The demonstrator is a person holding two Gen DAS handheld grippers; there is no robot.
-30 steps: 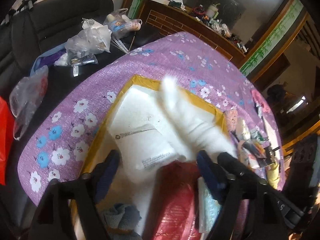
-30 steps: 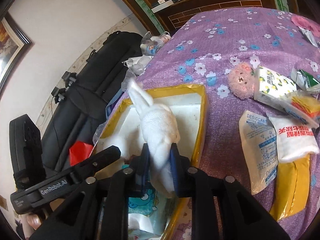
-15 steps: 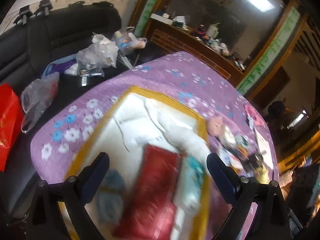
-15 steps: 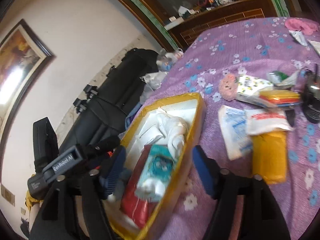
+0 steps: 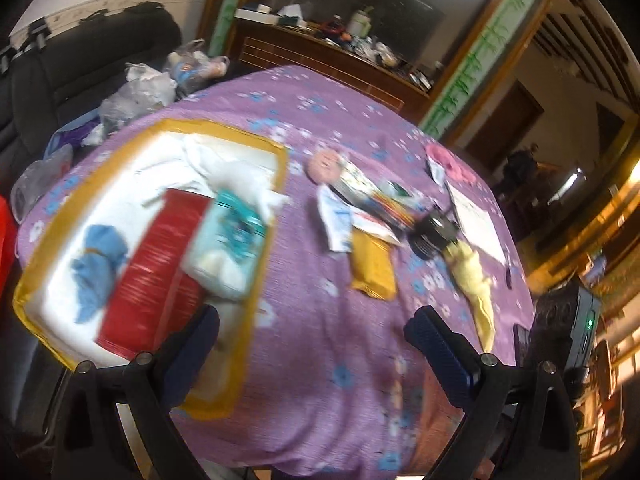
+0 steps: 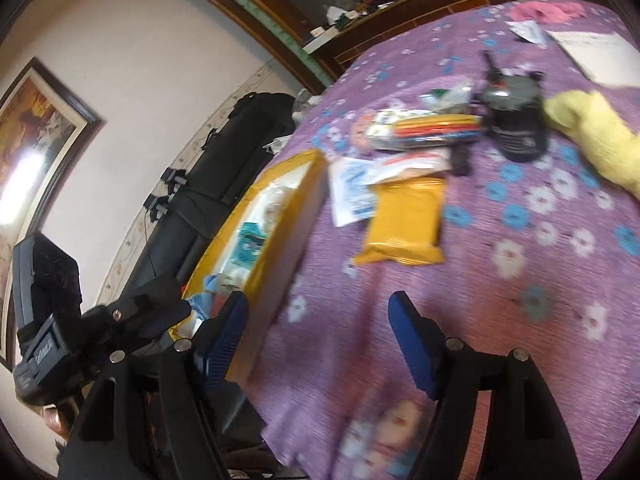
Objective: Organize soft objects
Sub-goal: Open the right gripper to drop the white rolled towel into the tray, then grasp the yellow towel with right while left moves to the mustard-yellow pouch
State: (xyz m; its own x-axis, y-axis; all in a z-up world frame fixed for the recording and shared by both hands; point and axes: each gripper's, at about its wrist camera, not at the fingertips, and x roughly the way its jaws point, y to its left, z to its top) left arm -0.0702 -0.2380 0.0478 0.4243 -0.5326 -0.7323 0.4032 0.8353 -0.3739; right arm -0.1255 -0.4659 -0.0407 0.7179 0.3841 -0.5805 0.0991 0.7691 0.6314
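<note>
A yellow-edged box (image 5: 280,168) on the purple flowered tablecloth holds a white soft toy (image 5: 236,176), a red pack (image 5: 156,264), a teal tissue pack (image 5: 228,244) and a blue cloth (image 5: 98,264). The box also shows in the right wrist view (image 6: 304,184). A yellow soft toy (image 5: 476,280) (image 6: 600,140), a yellow pack (image 5: 374,264) (image 6: 404,220) and a pink round toy (image 5: 324,166) lie on the cloth to the right. My left gripper (image 5: 312,344) and right gripper (image 6: 320,340) are both open and empty above the cloth's near edge.
White sachets (image 6: 356,188), a coloured packet (image 6: 432,128), a black device (image 6: 516,128), a paper sheet (image 6: 600,56) and a pink cloth (image 6: 548,10) lie among the soft items. A black chair (image 5: 80,64) with plastic bags stands left. A wooden cabinet (image 5: 320,60) stands behind.
My right gripper let go of the white soft toy in the box and opened. Both grippers pulled back and swung right, away from the box toward the loose items.
</note>
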